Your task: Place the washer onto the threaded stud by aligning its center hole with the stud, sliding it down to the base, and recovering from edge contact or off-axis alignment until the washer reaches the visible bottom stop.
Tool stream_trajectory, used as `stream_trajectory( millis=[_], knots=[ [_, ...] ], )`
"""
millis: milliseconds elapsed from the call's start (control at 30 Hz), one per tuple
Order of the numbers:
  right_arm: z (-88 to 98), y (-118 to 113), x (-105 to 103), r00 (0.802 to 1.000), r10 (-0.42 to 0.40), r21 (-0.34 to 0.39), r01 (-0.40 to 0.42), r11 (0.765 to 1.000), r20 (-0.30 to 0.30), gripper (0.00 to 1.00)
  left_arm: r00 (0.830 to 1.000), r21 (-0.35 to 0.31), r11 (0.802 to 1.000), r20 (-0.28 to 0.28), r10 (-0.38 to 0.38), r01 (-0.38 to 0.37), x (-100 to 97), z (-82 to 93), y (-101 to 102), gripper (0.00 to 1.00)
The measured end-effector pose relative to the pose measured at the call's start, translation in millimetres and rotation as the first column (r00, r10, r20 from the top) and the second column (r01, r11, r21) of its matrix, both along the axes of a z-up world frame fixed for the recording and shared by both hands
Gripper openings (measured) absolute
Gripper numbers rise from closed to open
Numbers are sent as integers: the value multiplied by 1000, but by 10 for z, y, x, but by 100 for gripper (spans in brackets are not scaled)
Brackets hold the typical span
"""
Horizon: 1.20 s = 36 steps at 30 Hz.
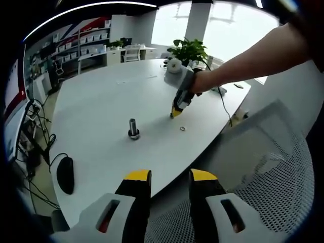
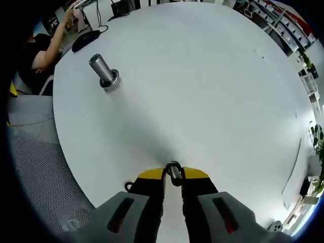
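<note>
The threaded stud (image 1: pixel 133 127) stands upright on a wider metal base on the white table (image 1: pixel 101 111). In the right gripper view the stud (image 2: pixel 102 69) is far off to the upper left. My right gripper (image 2: pixel 173 174) is shut on a small metal washer (image 2: pixel 174 173), held on edge between the yellow tips just above the table (image 2: pixel 202 76). In the left gripper view the right gripper (image 1: pixel 175 112) points down at the table, right of the stud. A second small washer (image 1: pixel 183 128) lies flat near it. My left gripper (image 1: pixel 169 178) is open and holds nothing, near the table's front edge.
A black mouse (image 1: pixel 65 173) lies at the table's left edge, and shows too in the right gripper view (image 2: pixel 86 39). A potted plant (image 1: pixel 190 49) stands at the far side. A mesh chair (image 1: pixel 268 167) sits by the near edge. A seated person (image 2: pixel 38 53) is beyond the stud.
</note>
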State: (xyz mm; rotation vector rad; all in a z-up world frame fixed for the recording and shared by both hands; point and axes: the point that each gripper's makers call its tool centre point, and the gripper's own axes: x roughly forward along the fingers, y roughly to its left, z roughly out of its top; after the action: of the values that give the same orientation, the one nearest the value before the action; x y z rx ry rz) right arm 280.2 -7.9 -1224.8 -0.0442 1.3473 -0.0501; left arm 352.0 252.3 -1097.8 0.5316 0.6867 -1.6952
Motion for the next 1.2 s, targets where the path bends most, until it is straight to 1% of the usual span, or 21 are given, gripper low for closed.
stream_trajectory(
  millis=[333, 467, 567, 667, 800, 867, 933, 1133, 1200],
  knots=[
    [11, 40, -36, 1000, -11, 2, 11, 1000, 3, 16, 1000, 3, 1000, 2, 1, -1, 3, -6, -3, 28],
    [-33, -19, -33, 1000, -16, 7, 16, 1000, 6, 18, 1000, 5, 1000, 3, 4, -4, 7, -6, 2, 28],
    [-29, -24, -60, 1000, -21, -1, 21, 1000, 6, 22, 1000, 3, 1000, 3, 2, -2, 1, 2, -2, 28],
    [-31, -32, -87, 1000, -29, 3, 29, 1000, 8, 22, 1000, 1, 1000, 3, -2, 2, 4, -2, -6, 27],
    [-18, -4, -134, 999, -33, -2, 33, 999, 8, 23, 1000, 2, 1000, 4, -1, 1, 4, -6, -4, 27],
    [10, 55, -170, 999, -37, -4, 37, 999, 9, 23, 1000, 0, 1000, 4, 1, -1, 4, 5, -6, 27],
    [7, 42, -177, 999, -40, -5, 40, 999, 9, 23, 1000, -1, 1000, 5, 2, -2, 12, 0, -7, 27],
    [78, 128, -233, 999, -48, -7, 48, 999, 14, 23, 1000, -2, 1000, 6, 3, -3, 11, 11, -6, 27],
    [67, 114, -249, 999, -50, -8, 50, 999, 17, 23, 1000, -4, 1000, 6, 1, -1, 10, 6, -8, 27]
  ],
)
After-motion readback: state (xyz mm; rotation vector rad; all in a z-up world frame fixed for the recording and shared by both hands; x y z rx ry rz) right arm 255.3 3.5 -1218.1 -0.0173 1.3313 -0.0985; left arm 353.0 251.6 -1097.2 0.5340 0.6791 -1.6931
